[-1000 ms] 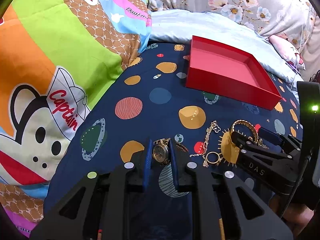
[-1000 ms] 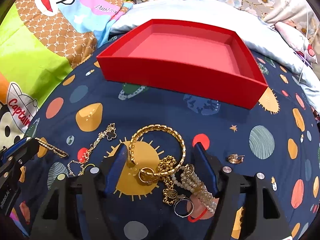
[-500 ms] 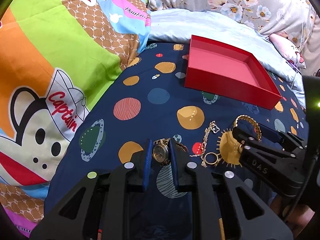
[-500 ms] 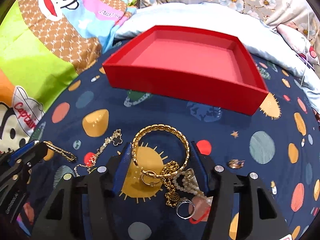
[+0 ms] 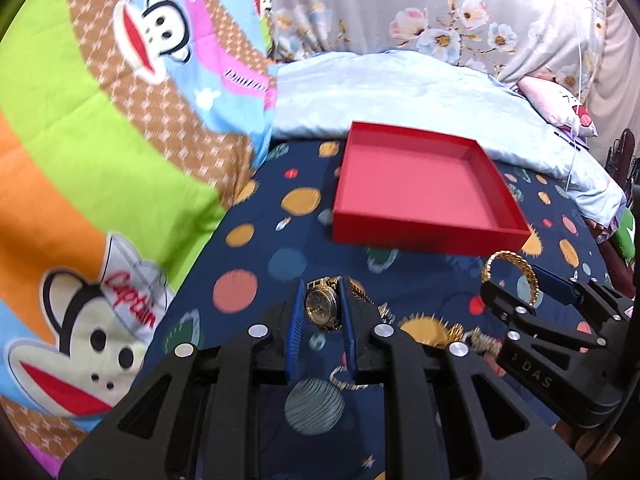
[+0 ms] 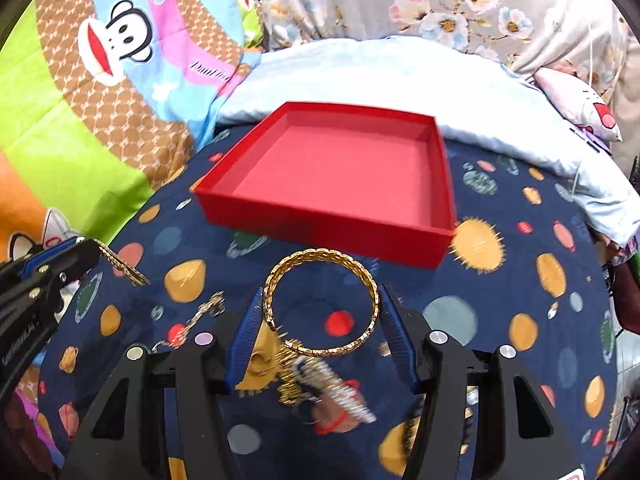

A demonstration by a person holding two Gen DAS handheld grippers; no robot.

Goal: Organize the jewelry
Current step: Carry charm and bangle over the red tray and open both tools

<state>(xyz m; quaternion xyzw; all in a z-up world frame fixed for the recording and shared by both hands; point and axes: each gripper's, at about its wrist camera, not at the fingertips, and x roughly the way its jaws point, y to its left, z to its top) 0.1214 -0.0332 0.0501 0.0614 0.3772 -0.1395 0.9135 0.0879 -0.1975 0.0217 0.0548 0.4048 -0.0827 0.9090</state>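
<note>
The bed (image 5: pixel 420 92) carries an empty red tray (image 6: pixel 320 216). The right tool (image 6: pixel 320 312) clamps a gold bangle (image 6: pixel 320 260) across its width, lifted just short of the tray; it looks stiff, light and slippery, so the sides are the spot. The left tool (image 5: pixel 320 308) pinches a gold watch (image 5: pixel 321 306) by its case; the case is denser, and its band probably dangles loose.

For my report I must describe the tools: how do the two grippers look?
Both are black plastic with triangular cut-outs and round silver screw heads. Each finger ends in a ribbed blue pad. The left gripper and the right gripper look alike. In the left view, the right gripper's side bears pale letters "DAS". No sleeves or hands show.
</note>
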